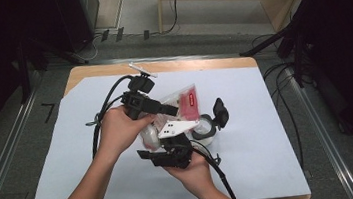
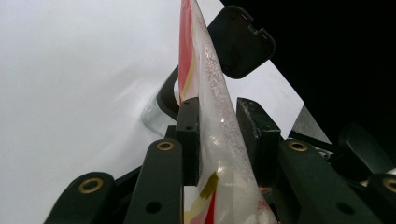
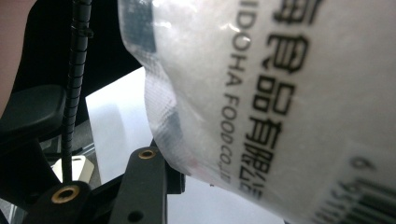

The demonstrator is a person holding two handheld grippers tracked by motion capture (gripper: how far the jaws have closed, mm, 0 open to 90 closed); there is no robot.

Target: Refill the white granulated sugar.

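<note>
Overhead light is washing out the white worktop [image 1: 249, 136] while the surroundings are staying dark; the food packet [image 3: 280, 93] is blurring close up

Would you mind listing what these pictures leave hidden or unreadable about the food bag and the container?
- Right gripper, right gripper view: the bag hides one jaw, so its grip cannot be told.
- Bag's print, high view: too small to read; right gripper view: cut off by the edges.
- Container, high view: the hands and grippers cover much of it.
- Left gripper, left gripper view: clamped on the bag, whose contents stay unclear.
</note>
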